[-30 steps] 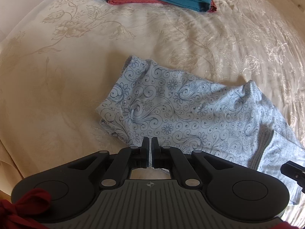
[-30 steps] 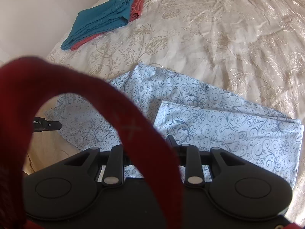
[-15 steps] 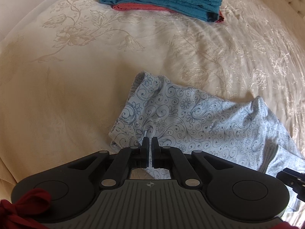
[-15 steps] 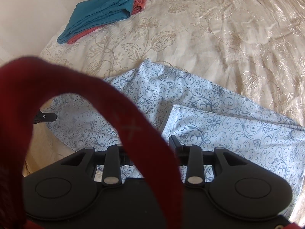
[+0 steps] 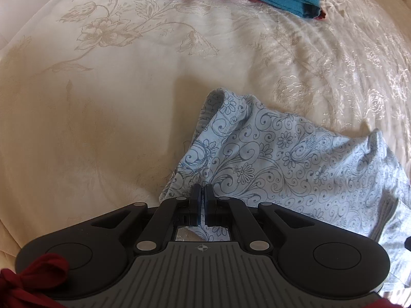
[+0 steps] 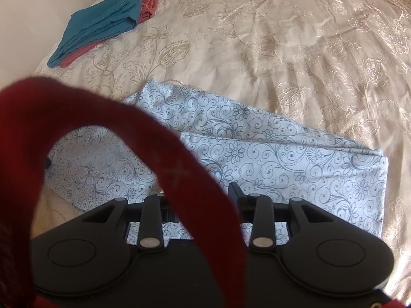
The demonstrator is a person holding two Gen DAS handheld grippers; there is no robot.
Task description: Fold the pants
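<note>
A fold is under way on the light-blue floral pants (image 6: 257, 154), which lie on the cream bedspread (image 6: 295, 51), low in both views. The left gripper (image 5: 201, 202) has its jaws pressed together on a pinch of the cloth's bunched edge; the right gripper (image 6: 203, 205) has jaws spread, clamping nothing (a red strap hides their middle). In the right view the pants' long axis runs from lower left to right. Next, I judge, the pinched end must be carried over the flat part.
</note>
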